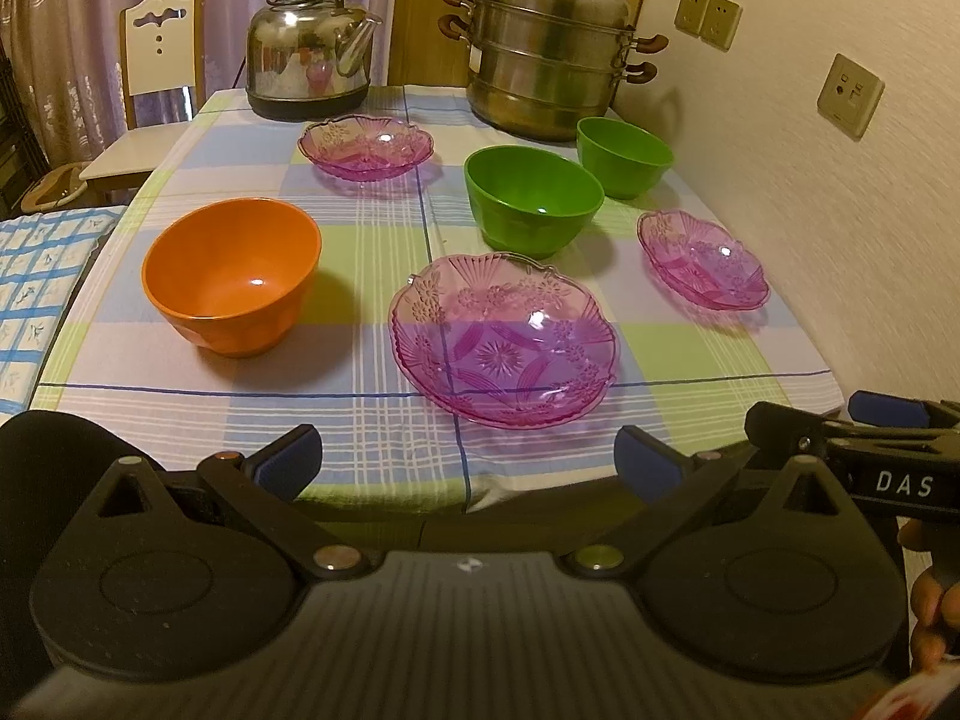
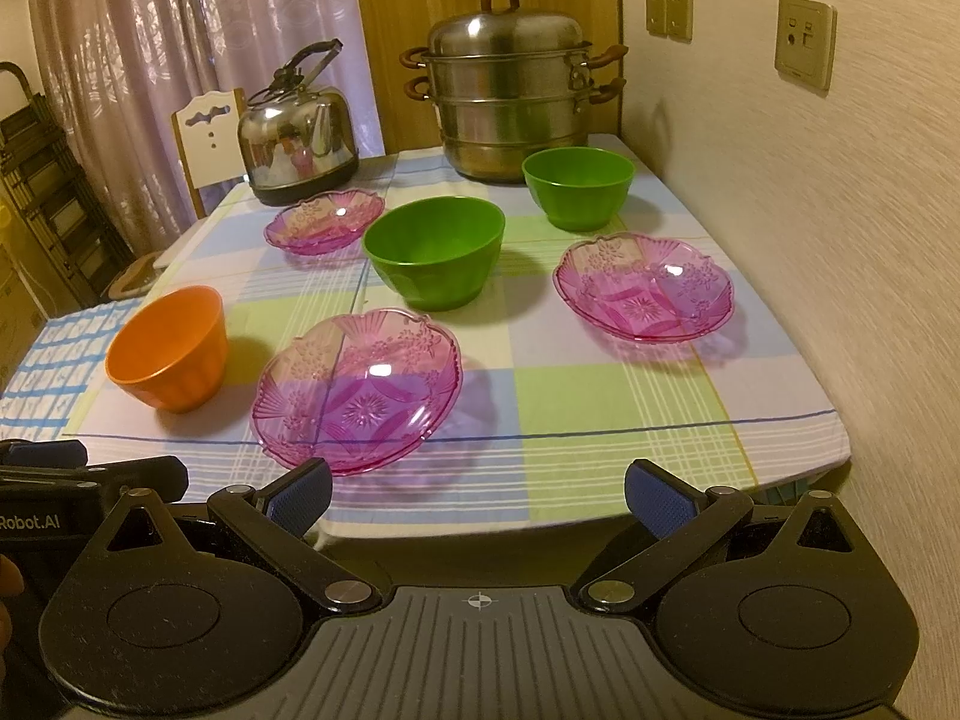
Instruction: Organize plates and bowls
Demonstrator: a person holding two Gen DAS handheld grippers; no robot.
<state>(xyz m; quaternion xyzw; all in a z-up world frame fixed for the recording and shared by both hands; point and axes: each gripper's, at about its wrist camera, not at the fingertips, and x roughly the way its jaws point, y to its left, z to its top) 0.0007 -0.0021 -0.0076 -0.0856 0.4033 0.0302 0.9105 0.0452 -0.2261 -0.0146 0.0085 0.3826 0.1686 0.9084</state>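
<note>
Three pink glass plates lie apart on the checked tablecloth: a near one [image 1: 504,342] [image 2: 358,387], a right one [image 1: 703,259] [image 2: 645,286] and a far one [image 1: 366,147] [image 2: 325,221]. An orange bowl [image 1: 231,283] [image 2: 168,348] stands at the left. Two green bowls stand upright further back, a large one [image 1: 533,199] [image 2: 435,251] and a smaller one [image 1: 623,156] [image 2: 579,186]. My left gripper [image 1: 468,462] hangs open at the table's near edge, holding nothing. My right gripper [image 2: 478,495] is open too, just short of the near plate.
A steel kettle [image 1: 309,48] [image 2: 297,138] and a stacked steamer pot [image 1: 549,54] [image 2: 510,96] stand at the table's far end. A wall with sockets [image 2: 804,39] runs along the right. A white chair [image 1: 159,54] stands beyond the far left corner.
</note>
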